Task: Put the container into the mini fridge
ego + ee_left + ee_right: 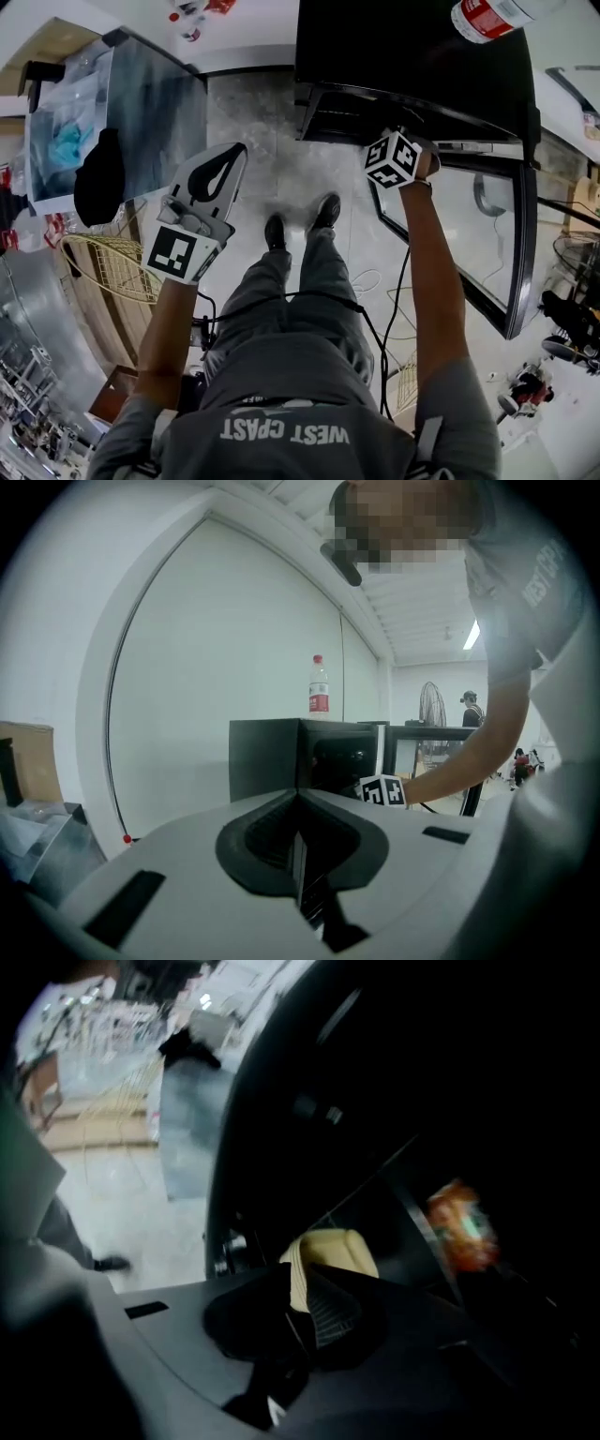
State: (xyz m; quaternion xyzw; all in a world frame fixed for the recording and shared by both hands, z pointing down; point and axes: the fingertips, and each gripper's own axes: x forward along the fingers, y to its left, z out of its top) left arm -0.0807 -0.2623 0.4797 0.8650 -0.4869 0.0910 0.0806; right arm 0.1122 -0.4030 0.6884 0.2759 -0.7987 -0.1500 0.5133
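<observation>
Here, cream container (333, 1246) between right gripper (298, 1283) jaws; "WEST COAST" shirt (281, 433).

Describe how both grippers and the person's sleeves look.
Left gripper: pale grey shell with a black teardrop recess round the jaws. Right gripper: same shape, darker in shadow. Each carries a cube of black-and-white square markers. A black cable trails by the right arm. Short grey sleeves.

Glossy, smooth mini fridge (403, 47); polished stone floor (253, 122); container (342, 1246) perhaps matt plastic.
</observation>
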